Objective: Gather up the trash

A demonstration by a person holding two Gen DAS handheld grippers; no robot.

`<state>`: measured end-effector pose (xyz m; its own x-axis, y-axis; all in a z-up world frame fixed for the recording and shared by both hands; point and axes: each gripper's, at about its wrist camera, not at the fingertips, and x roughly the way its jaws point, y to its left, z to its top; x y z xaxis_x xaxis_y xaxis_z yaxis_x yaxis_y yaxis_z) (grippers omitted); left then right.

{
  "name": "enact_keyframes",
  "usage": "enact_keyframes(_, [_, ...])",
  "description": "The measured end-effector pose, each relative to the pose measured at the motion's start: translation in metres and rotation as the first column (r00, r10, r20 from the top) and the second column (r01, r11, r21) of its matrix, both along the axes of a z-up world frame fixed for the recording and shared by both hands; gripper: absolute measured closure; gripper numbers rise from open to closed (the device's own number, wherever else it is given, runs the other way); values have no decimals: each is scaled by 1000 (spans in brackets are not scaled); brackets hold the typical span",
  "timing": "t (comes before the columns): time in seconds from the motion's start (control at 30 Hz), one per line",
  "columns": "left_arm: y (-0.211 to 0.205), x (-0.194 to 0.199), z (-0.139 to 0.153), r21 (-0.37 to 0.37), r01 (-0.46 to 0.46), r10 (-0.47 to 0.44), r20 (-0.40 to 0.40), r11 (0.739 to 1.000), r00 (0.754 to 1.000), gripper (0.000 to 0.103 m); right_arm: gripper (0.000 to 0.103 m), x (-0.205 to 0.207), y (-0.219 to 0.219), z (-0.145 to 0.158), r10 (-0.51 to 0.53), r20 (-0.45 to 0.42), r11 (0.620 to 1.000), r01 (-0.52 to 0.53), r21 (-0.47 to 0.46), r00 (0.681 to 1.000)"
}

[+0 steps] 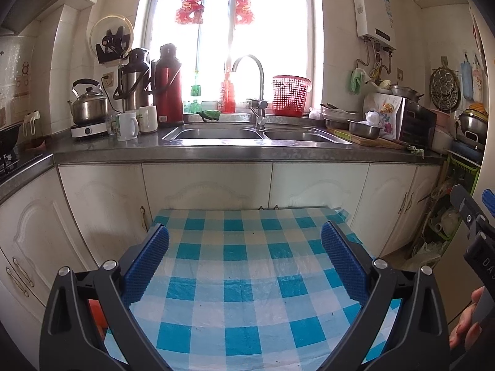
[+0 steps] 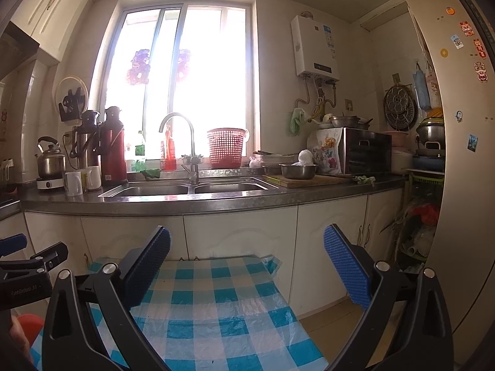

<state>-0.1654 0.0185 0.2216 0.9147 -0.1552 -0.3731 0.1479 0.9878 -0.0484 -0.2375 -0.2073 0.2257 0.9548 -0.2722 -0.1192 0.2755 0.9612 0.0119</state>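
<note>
Blown-out window (image 1: 229, 31) backlight, fisheye-bent edges

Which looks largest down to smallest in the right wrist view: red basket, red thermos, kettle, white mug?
1. Red thermos and red basket: alike, unranked.
2. Kettle.
3. White mug, though it stands nearer the camera.

Bright daylight floods through the window (image 2: 182, 83) above a steel double sink (image 2: 188, 189). A dark counter (image 2: 216, 202) runs over white cabinets (image 2: 241, 235). A water heater (image 2: 314, 49) hangs on the pale wall; a checked tablecloth (image 1: 247, 266) covers the table's surface.
</note>
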Motion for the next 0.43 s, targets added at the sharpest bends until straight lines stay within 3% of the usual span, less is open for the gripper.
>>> enact_keyframes(0.43, [-6,30,-49,30,-14,18,-139,999,990,4,5,37,-3,-38,44,-133,998,-38,43,990])
